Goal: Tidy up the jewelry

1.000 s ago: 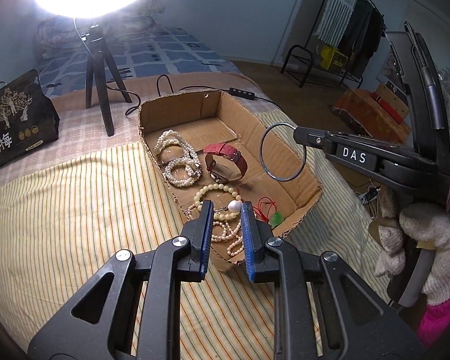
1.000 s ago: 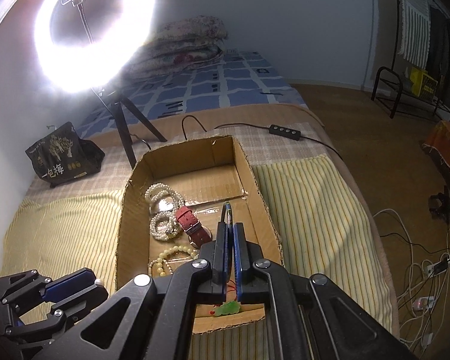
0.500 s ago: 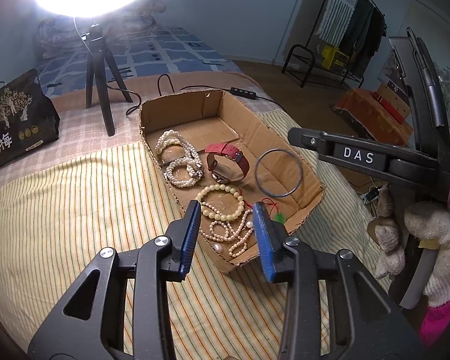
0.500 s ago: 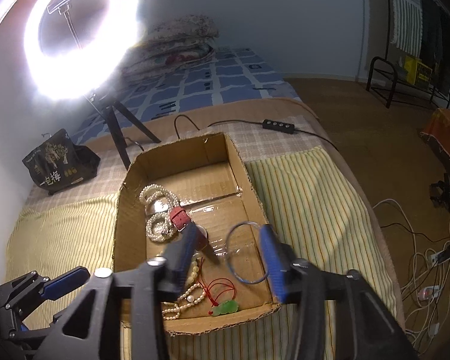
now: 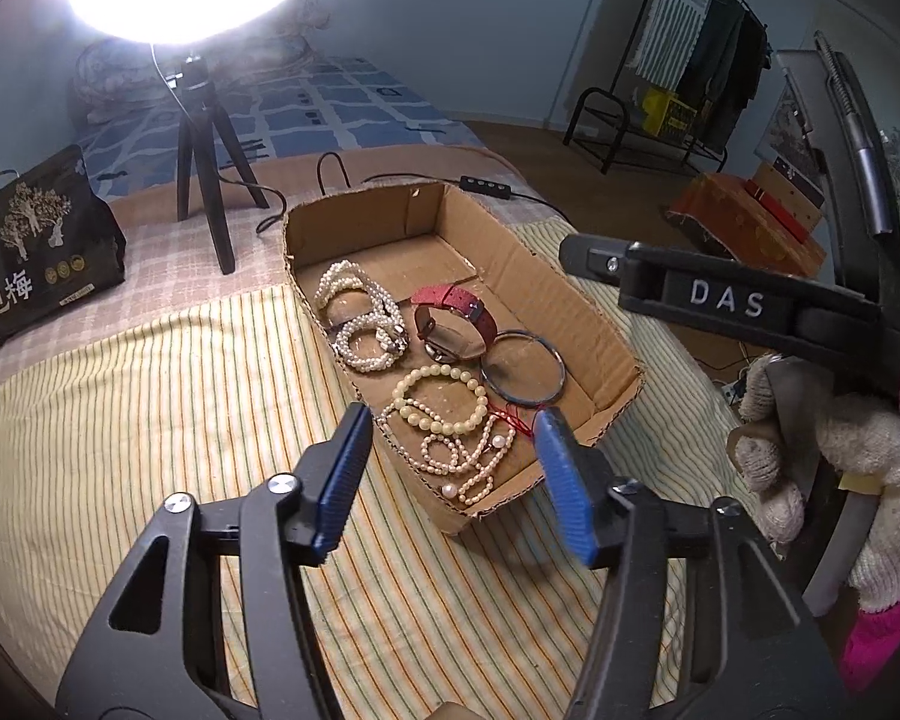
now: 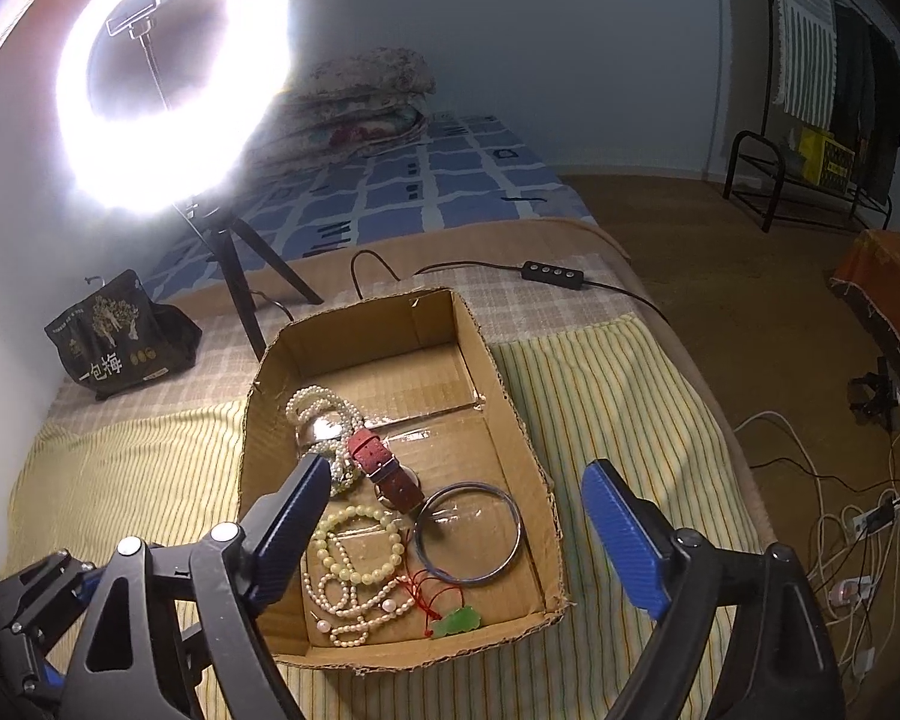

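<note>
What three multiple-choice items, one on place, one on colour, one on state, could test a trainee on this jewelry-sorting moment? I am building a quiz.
1. Where does the metal bangle lie?
A. on the striped blanket
B. in the cardboard box
C. between the right gripper's pads

2. What colour is the watch strap?
A. red
B. black
C. green

3. How does the right gripper stand?
A. clamped on the bangle
B. clamped on the pearls
C. open, holding nothing

Key: 1 B, the bangle rests flat on the box floor beside the watch. 2 A, the strap shows red in both views. 3 C, its jaws are opening wide, with nothing held between them.
</note>
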The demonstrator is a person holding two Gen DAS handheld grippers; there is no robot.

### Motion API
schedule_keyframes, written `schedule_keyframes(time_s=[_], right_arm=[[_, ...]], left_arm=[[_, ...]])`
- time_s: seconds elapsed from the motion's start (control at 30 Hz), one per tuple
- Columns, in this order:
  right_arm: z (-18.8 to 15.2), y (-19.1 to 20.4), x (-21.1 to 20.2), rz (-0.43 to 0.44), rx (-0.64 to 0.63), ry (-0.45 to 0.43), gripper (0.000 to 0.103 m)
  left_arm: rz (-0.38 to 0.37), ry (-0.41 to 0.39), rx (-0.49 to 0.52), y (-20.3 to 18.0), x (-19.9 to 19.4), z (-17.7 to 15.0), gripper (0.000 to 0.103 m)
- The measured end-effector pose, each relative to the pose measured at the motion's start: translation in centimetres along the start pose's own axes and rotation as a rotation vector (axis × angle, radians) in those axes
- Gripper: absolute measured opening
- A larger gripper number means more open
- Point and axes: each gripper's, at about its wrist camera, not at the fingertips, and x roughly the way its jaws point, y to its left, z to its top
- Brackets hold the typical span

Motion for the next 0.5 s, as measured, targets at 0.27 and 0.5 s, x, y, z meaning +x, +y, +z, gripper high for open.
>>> schedule_keyframes(time_s=[0.27, 0.5], right_arm=[[-0.2, 0.1, -1.0, -0.011, -0.002, -0.007, 0.088], [-0.4, 0.3, -2.8, -0.018, -0.002, -0.033, 0.088]], left_arm=[[0.008, -0.019, 0.011, 0.0, -1.4, -0.1, 0.059], [0.022, -0.039, 0.026, 0.0, -3.0, -0.6, 0.061]])
